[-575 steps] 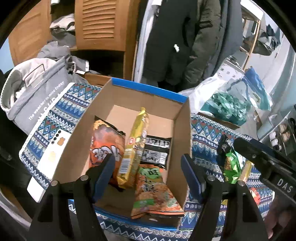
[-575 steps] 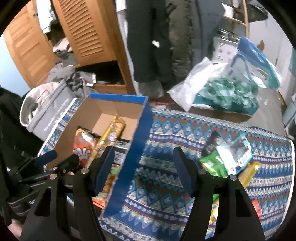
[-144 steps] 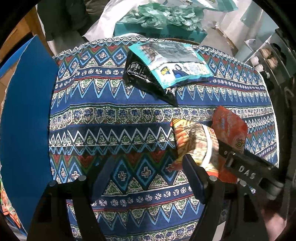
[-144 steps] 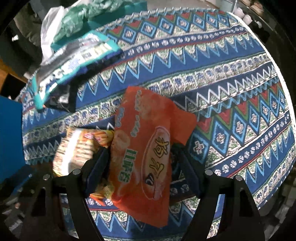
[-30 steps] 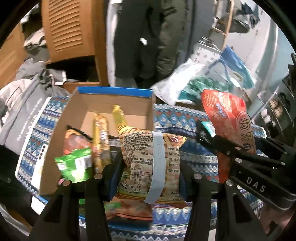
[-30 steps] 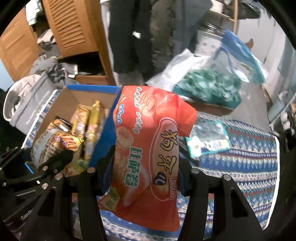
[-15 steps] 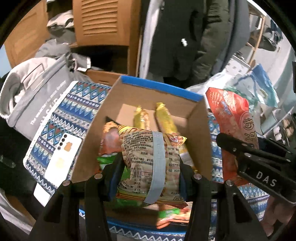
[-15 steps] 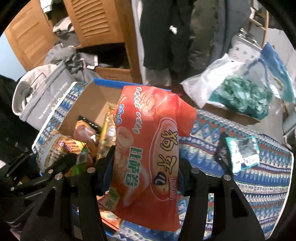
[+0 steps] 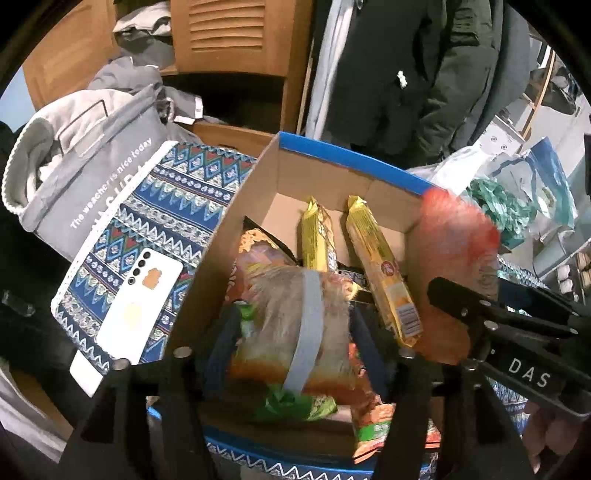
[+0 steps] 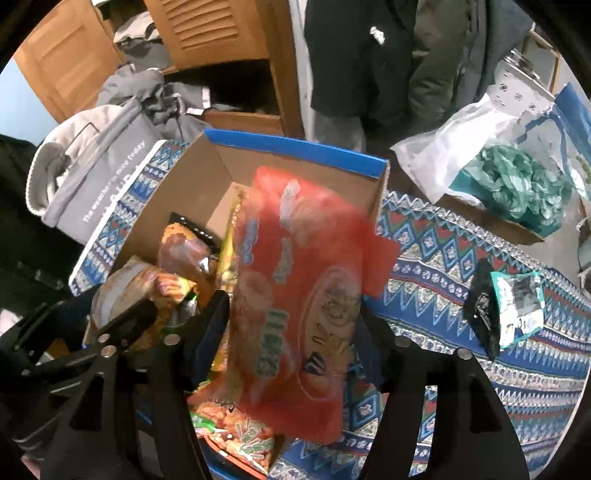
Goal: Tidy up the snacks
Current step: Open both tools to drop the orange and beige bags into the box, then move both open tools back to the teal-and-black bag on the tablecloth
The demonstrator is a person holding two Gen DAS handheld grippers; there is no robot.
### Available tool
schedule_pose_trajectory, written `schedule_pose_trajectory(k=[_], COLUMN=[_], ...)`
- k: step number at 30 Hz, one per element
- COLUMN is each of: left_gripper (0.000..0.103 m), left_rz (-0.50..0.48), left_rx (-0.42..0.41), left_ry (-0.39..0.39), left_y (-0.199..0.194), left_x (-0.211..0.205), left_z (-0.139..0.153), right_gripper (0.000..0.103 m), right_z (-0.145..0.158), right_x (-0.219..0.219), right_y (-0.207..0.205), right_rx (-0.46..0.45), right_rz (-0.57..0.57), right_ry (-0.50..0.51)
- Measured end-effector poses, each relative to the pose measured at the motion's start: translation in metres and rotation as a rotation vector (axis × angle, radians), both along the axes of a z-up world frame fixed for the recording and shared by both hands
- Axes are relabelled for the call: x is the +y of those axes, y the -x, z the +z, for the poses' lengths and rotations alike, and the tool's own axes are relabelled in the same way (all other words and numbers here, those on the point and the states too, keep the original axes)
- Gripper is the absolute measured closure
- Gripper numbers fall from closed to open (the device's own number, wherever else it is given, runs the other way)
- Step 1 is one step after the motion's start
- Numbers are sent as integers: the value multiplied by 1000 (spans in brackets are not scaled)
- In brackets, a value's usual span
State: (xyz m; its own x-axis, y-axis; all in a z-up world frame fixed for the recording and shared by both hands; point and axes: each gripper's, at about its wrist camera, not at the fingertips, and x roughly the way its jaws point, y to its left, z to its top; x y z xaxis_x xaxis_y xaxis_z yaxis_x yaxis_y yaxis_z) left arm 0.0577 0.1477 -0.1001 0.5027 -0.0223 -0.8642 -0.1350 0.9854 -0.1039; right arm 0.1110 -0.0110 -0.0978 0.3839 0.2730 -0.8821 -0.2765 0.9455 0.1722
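Both grippers over the snack box, fingers just opened

The left gripper (image 9: 291, 339) has just spread its fingers; a blurred taped snack pack (image 9: 295, 317) sits loose between them, long axis up-frame, over the cardboard box (image 9: 347, 158). The right gripper (image 10: 291, 339) likewise has just widened around a blurred, upright red chip bag (image 10: 299, 295) at the box's right wall. Beyond, two yellow packets (image 9: 380, 266) point toward the far blue rim; open patterned counter (image 10: 443, 258) lies right.

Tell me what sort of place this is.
Probably a lived-in bedroom or closet corner at home: dark coats hang by a louvred wooden wardrobe door, and a grey fabric laundry bag sits beside the patterned blue cloth.
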Motion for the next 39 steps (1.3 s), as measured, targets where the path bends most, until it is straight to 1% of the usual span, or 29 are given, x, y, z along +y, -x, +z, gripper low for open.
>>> schedule_pose_trajectory(k=[3, 10, 13, 22, 28, 31, 37, 39], left_gripper=[30, 28, 28, 28, 27, 24, 24, 24], left_rz=[3, -4, -19, -50, -79, -100, -154, -179], left_rx=[-22, -24, -27, -27, -31, -38, -44, -41], left_ry=[-5, -15, -26, -19, -25, -33, -34, -47], left_y=[1, 1, 2, 2, -2, -5, -19, -26], left_x=[1, -5, -12, -32, -53, -68, -105, -121], left_z=[5, 8, 10, 14, 20, 24, 31, 31], right_gripper=[34, 32, 29, 29, 28, 27, 27, 27], right_z=[2, 11, 12, 13, 16, 17, 16, 13], right_x=[-6, -24, -34, -73, -105, -122, -158, -174], right_y=[-1, 0, 2, 3, 3, 4, 3, 0], right_rx=[-4, -26, -26, -30, -26, -25, -16, -4], right_rz=[-23, -58, -76, -144, -203, -232, -288, -316], right_ry=[-15, -22, -24, -12, 2, 16, 33, 35])
